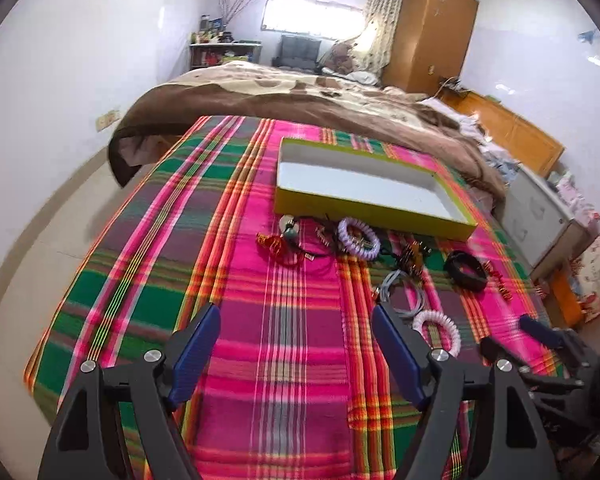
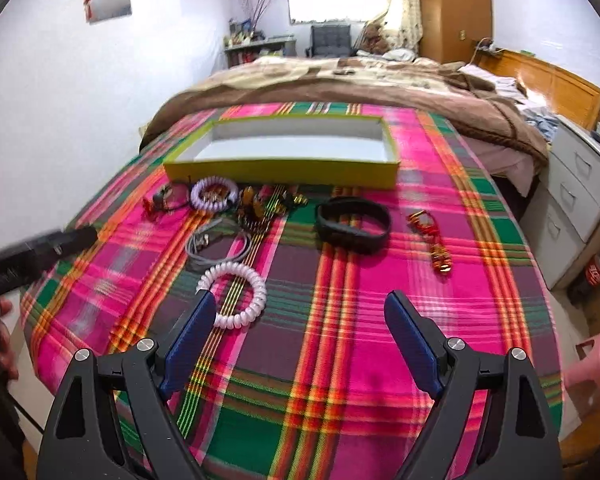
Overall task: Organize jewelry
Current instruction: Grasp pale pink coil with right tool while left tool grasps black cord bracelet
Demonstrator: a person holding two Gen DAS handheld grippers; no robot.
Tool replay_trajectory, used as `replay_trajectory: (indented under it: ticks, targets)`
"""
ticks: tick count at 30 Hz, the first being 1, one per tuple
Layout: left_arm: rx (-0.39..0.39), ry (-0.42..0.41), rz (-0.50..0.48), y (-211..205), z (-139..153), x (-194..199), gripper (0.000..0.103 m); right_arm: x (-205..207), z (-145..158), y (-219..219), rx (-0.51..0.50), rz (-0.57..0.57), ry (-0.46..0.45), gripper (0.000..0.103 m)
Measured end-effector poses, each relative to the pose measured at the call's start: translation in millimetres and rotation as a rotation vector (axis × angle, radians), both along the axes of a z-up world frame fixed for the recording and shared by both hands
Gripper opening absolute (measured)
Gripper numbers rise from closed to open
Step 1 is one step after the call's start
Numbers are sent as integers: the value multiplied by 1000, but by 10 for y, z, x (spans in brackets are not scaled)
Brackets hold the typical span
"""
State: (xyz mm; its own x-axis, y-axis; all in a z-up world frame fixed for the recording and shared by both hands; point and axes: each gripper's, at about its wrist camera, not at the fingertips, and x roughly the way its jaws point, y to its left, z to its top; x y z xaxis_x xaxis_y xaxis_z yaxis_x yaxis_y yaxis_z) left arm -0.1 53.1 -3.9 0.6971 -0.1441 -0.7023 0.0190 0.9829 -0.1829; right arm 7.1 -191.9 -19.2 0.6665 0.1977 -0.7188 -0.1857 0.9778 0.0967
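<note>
An empty yellow-green box (image 1: 364, 212) (image 2: 284, 172) with a white inside sits on the plaid cloth. In front of it lie a purple coil bracelet (image 1: 358, 238) (image 2: 214, 194), a white coil bracelet (image 1: 438, 330) (image 2: 236, 294), a black band (image 1: 466, 270) (image 2: 354, 224), grey rings (image 1: 404, 292) (image 2: 220, 248), red-gold ornaments (image 1: 498, 278) (image 2: 432, 240) and a tangle of small pieces (image 1: 296, 240) (image 2: 264, 204). My left gripper (image 1: 296, 316) is open and empty above the cloth. My right gripper (image 2: 300, 304) is open and empty, just right of the white bracelet.
The plaid cloth (image 1: 160, 280) (image 2: 440, 160) covers a table that butts against a bed with a brown blanket (image 1: 300, 100) (image 2: 340, 88). White drawers (image 2: 576, 208) stand to the right, and a pink stool (image 2: 598, 364) sits low right. The right gripper shows in the left wrist view (image 1: 540, 336).
</note>
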Motion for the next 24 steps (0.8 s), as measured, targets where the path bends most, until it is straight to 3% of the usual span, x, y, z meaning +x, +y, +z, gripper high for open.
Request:
replay_trajectory:
  ticks: [10, 14, 19, 22, 23, 24]
  targets:
    - [-25, 69, 39, 375, -104, 361, 78, 248, -225, 249, -9, 108, 85, 52]
    - [-18, 83, 26, 403, -149, 523, 78, 292, -248, 341, -45, 127, 80, 48]
    - [-2, 103, 15, 385, -202, 686, 78, 311, -248, 346, -72, 130, 73, 35]
    - [-30, 110, -2, 371, -217, 765, 78, 317, -249, 329, -83, 128, 68, 21]
    - [-29, 111, -5, 359, -215, 797, 78, 321, -245, 312, -83, 124, 70, 10]
    - [-31, 117, -14, 342, -215, 847, 78, 336, -241, 296, -79, 120, 75, 10]
